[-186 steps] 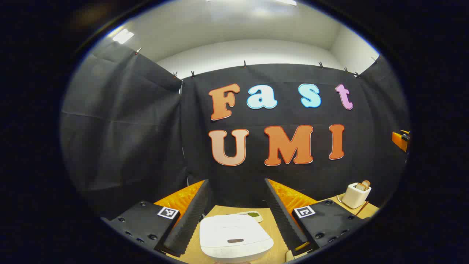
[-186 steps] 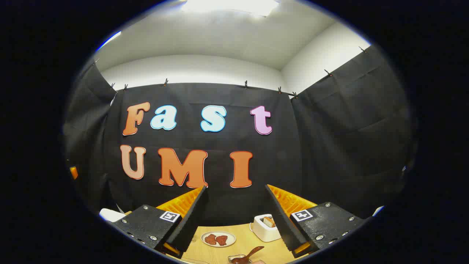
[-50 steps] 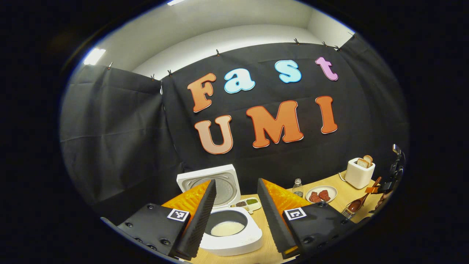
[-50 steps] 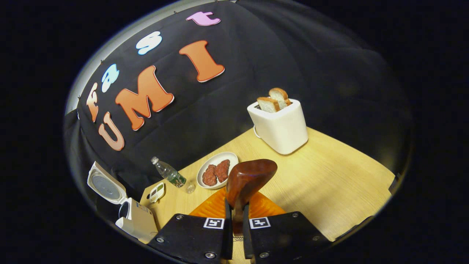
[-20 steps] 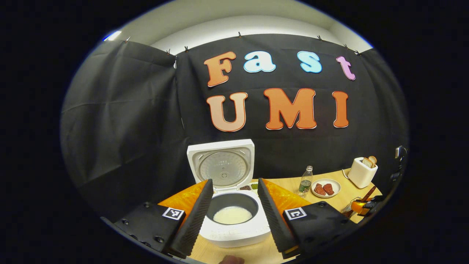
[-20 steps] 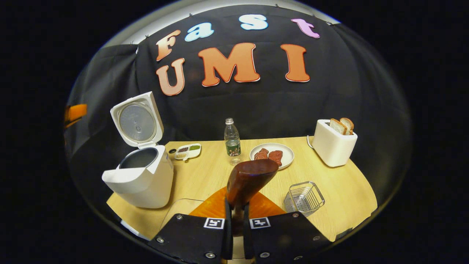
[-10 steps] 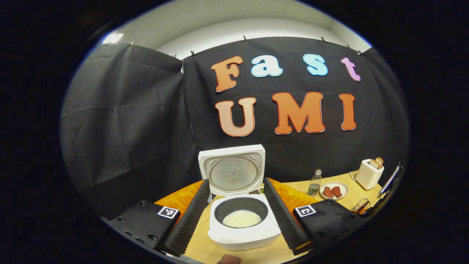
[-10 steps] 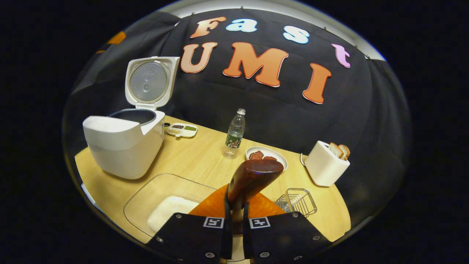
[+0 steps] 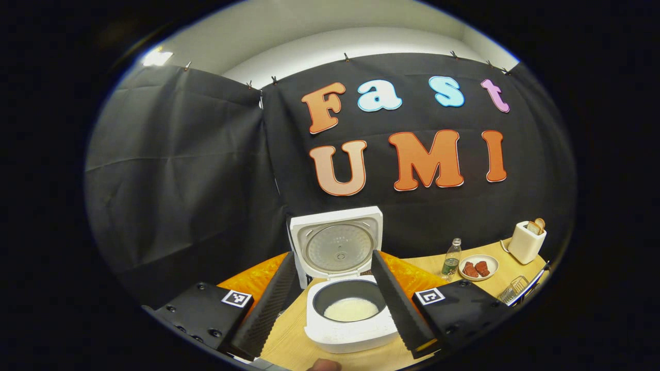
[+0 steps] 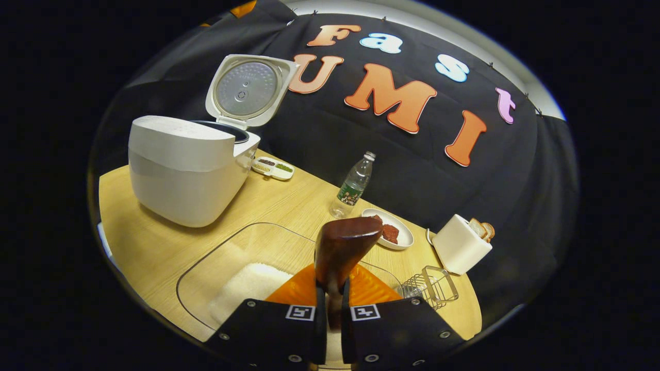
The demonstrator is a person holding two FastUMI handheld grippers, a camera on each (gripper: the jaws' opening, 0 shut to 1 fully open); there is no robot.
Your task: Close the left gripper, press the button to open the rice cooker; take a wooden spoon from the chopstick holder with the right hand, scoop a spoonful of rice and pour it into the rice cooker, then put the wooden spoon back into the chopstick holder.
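Note:
The white rice cooker (image 9: 350,330) stands with its lid (image 9: 337,247) raised, and something white lies in its dark pot (image 9: 350,309). My left gripper (image 9: 332,253) is open and held above and in front of the cooker, touching nothing. My right gripper (image 10: 330,291) is shut on the handle of the dark wooden spoon (image 10: 341,245), whose bowl points up and forward. The spoon hangs above a clear container (image 10: 206,268) with white rice (image 10: 247,286) in it. The rice cooker (image 10: 188,170) stands to the far left of the container. The wire chopstick holder (image 10: 433,286) is to the right.
On the wooden table (image 10: 149,242) stand a water bottle (image 10: 355,185), a plate of meat (image 10: 394,232), a white toaster (image 10: 461,242) with bread, and a small divided dish (image 10: 273,167) beside the cooker. A fingertip (image 9: 322,365) shows at the bottom edge.
My right gripper has carried the spoon lower and nearer to the clear rice container, which has come into view. My left gripper has drifted slightly left and stays open.

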